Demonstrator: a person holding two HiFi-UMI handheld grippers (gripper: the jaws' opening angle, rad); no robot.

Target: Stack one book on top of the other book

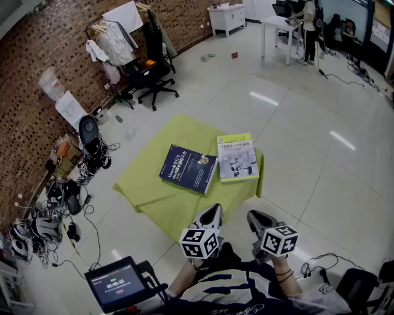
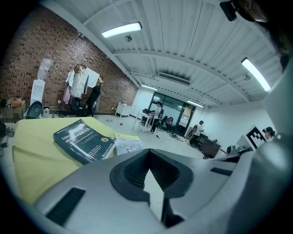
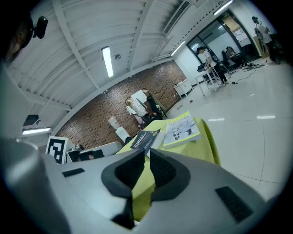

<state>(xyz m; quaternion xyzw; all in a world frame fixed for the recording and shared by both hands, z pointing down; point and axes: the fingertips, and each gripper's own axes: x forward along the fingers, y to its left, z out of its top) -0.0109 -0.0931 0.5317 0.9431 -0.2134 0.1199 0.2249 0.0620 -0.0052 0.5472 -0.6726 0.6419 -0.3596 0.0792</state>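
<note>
Bearings: lay abreast at twelve o'clock, blue book nearer left claw, yellow book nearer right claw, both clenched empty.

A research workspace in a big open hall: a red brick wall runs along one side of a glossy white tiled floor, under a white panelled ceiling with long fluorescent strip lights. A black swivel office chair stands by garments hung on a clothes rack, and a tangle of black cables and equipment lines the wall. At the far end a person stands at a white table near a white cabinet.
</note>
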